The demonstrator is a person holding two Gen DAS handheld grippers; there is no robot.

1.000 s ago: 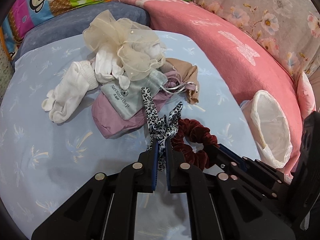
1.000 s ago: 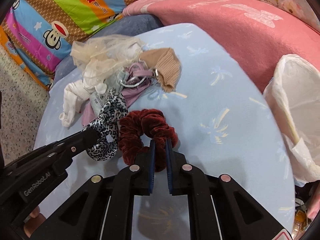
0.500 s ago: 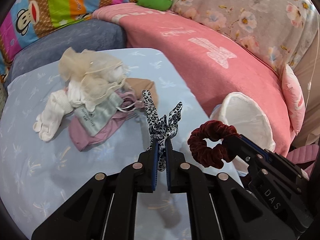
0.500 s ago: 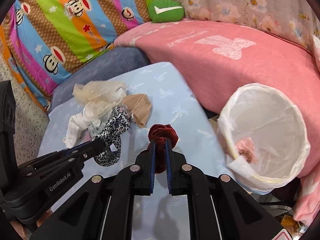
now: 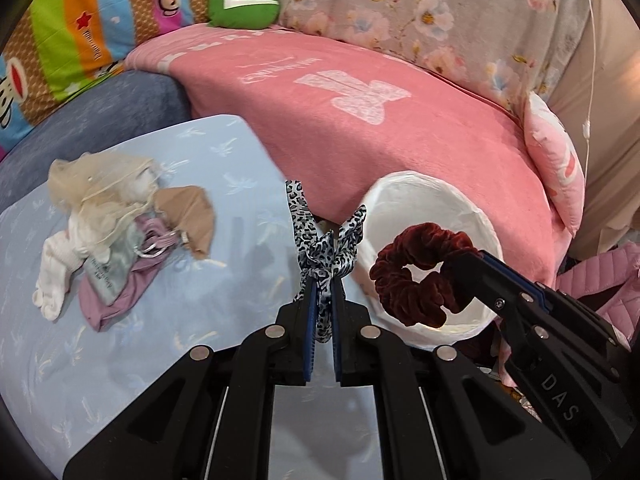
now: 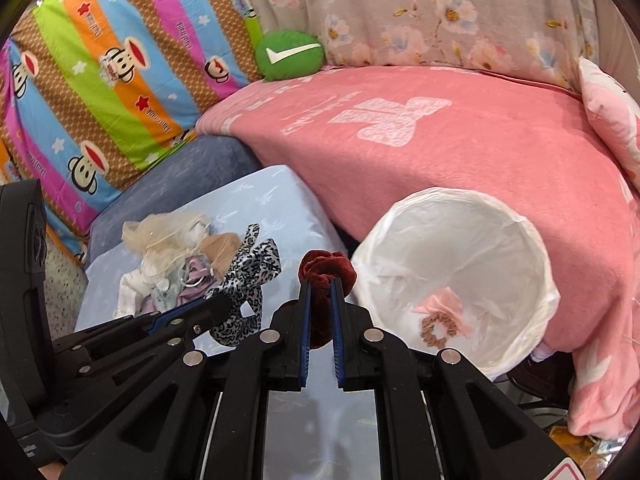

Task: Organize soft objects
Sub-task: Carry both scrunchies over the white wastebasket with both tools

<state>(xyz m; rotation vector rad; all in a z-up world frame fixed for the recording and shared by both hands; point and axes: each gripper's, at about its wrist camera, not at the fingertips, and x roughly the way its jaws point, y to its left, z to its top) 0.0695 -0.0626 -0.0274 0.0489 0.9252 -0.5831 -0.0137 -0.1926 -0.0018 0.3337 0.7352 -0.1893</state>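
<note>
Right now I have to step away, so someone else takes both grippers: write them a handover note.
Left gripper: shut on the leopard-print hair tie.
Right gripper: shut on the dark red scrunchie, near the white lined bin.
Done: a pink cloth and a small brown scrunchie lie in the bin.
Left: drop both held pieces in, then clear the pile of socks and pouches on the blue sheet.

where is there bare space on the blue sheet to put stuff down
Bare sheet lies along the near side, between the pile of socks and pouches and the left gripper, and at the far corner by the pink blanket. The left part is crowded by the pile. The white-lined bin holds only two small items.
</note>
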